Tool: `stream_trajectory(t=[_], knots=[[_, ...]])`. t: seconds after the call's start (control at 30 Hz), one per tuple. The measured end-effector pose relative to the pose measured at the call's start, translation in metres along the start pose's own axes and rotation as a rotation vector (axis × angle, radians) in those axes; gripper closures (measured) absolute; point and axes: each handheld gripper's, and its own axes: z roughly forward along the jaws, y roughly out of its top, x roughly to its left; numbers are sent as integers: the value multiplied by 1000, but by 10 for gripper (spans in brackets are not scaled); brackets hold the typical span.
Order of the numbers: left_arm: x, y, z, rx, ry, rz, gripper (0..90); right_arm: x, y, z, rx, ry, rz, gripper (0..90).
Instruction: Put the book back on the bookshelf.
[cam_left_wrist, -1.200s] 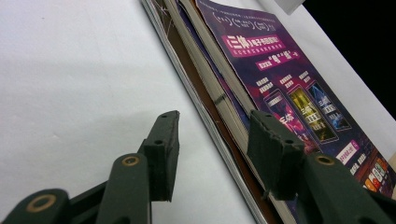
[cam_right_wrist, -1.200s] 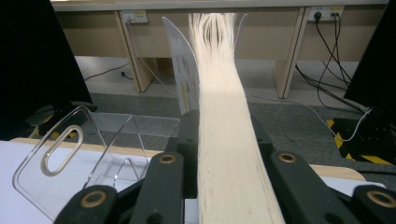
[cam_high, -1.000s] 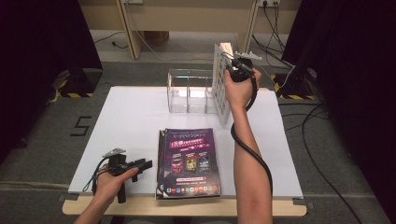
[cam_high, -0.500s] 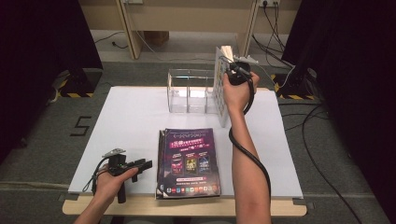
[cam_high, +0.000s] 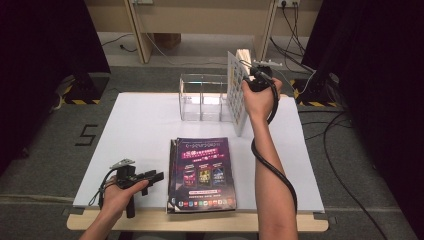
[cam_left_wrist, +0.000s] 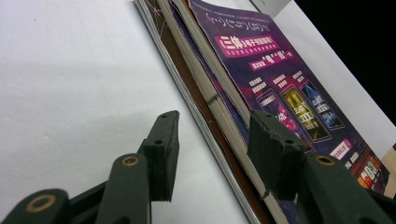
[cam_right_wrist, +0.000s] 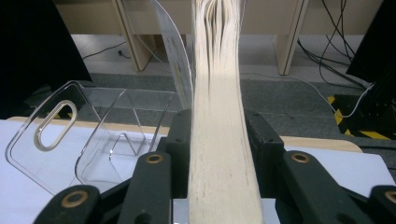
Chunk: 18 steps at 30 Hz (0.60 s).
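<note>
2 right fingers (cam_right_wrist: 219, 135), just easing apart, flank an upright book (cam_right_wrist: 223, 140); left fingers (cam_left_wrist: 212, 154) gape empty.

Two grippers: left gripper (cam_high: 156, 176) near left, right gripper (cam_high: 248, 76) far right. One upright book (cam_high: 237, 90) between the right gripper's jaws. One clear acrylic organizer (cam_high: 202, 97), far centre. One magazine stack (cam_high: 201, 172) near centre, at least three. One white table (cam_high: 140, 125).
</note>
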Motion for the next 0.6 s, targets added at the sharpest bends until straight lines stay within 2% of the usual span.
stream_trajectory(t=[0.37,0.6], knots=[[1,-1,2,6,4,-6,528,-1,7,9,48,1,5,662],[2,-1,2,5,1,-7,527,2,10,14,82,-4,0,738]])
